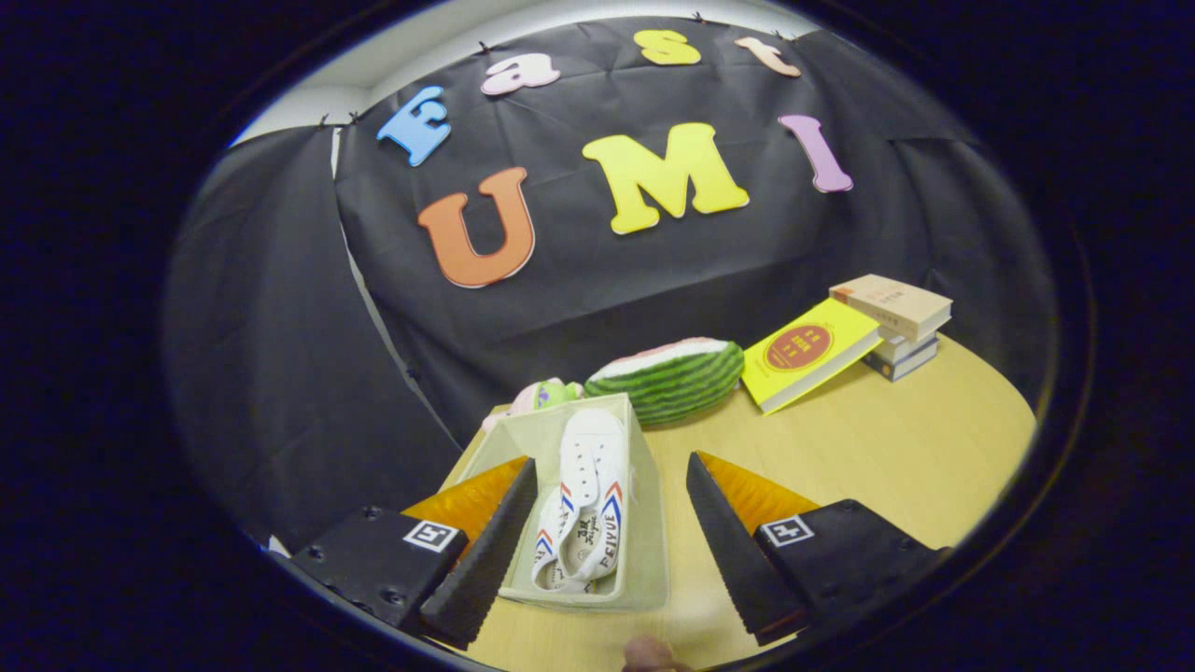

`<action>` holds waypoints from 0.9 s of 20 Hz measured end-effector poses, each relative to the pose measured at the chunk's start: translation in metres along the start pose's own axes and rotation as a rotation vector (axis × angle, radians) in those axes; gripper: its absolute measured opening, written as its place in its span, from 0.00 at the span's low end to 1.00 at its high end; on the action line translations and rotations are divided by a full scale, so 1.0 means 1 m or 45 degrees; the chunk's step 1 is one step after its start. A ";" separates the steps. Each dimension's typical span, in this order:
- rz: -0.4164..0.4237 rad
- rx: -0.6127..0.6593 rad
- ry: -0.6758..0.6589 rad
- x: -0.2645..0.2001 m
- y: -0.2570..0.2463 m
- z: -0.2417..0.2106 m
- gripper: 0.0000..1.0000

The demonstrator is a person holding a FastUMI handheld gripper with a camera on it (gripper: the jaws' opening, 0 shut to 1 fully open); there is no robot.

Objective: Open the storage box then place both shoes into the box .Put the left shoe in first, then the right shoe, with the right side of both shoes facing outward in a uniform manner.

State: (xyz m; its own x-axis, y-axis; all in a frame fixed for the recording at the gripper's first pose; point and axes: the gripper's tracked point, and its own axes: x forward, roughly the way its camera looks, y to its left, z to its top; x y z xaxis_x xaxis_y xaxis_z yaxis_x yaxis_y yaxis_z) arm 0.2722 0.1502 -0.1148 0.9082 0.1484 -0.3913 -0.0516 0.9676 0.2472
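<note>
**Both shoes in the box; gripper spread and empty above it**

The gripper (pixel 611 537) was spread wide, pinching nothing, with the box (pixel 644 560) between its fingers. The box stood open on the tabletop (pixel 887 457), and the shoes (pixel 583 509) lay side by side inside, toes toward the far end. The placing looked finished; what remained, by my judgement, was to back straight off, keeping the left finger from catching the box's near left wall, which it overlapped. Open tabletop lay to the right. The box sat near the tabletop's left edge. Just beyond it lay a watermelon toy (pixel 672 373); farther right, a yellow book (pixel 808 350) leaned on stacked books (pixel 896 322).
</note>
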 end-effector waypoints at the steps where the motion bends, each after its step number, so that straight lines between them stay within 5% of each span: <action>1: -0.007 -0.011 -0.025 -0.009 -0.003 0.007 1.00; 18: -0.067 -0.312 -0.534 -0.168 -0.049 0.094 1.00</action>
State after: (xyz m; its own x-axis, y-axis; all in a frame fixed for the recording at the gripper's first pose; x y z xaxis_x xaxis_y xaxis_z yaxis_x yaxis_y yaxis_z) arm 0.1616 0.0583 0.0222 0.9986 0.0517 0.0054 -0.0517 0.9987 0.0012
